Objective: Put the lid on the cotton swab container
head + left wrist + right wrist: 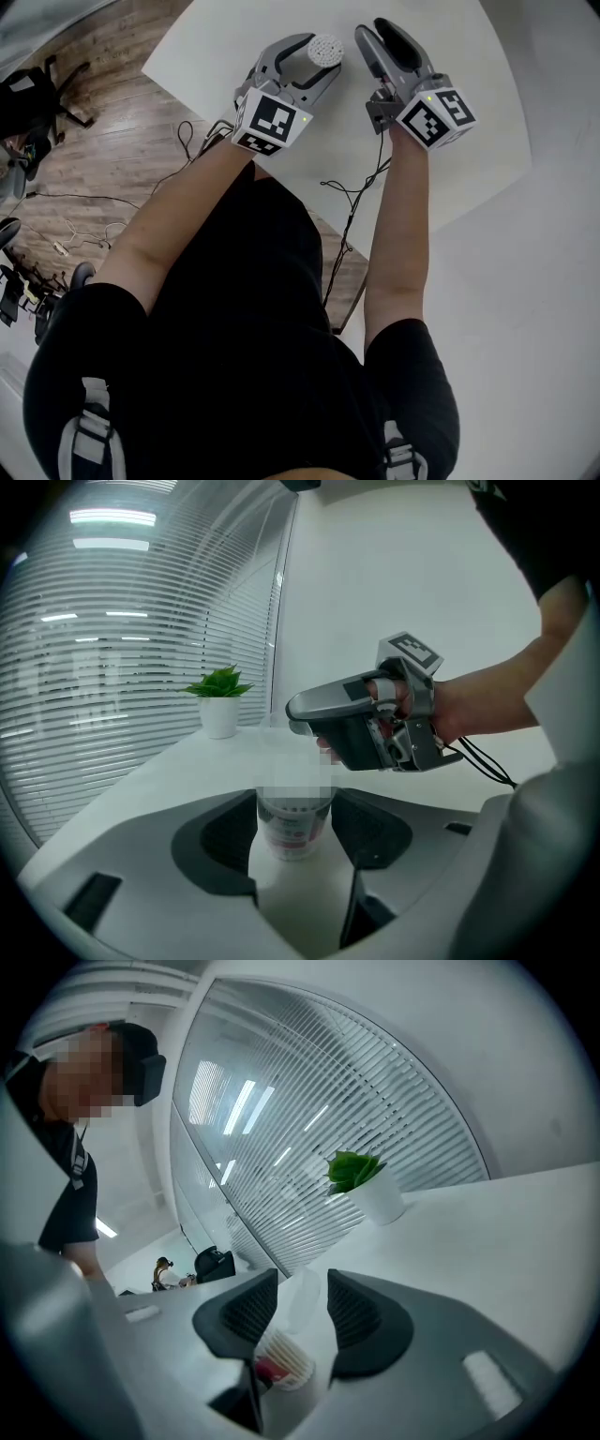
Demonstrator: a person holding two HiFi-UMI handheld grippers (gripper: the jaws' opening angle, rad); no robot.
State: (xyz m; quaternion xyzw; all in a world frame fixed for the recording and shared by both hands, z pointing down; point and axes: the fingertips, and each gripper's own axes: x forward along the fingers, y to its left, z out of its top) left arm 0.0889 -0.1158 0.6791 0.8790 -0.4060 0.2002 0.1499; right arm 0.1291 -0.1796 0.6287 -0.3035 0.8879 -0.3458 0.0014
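Clenching the jaws of our left gripper (292, 801) on the cotton swab container (292, 834), we hold it upright. Our right gripper (301, 1281) jaws grasp the lid (305, 1300).

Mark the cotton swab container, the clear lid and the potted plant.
cotton swab container (293, 829): left gripper view, on its labelled side wall.
lid (302, 1302): right gripper view, on the middle of its clear face.
potted plant (221, 720): left gripper view, on its white pot.

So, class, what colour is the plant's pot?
White pot, clearest in the left gripper view.
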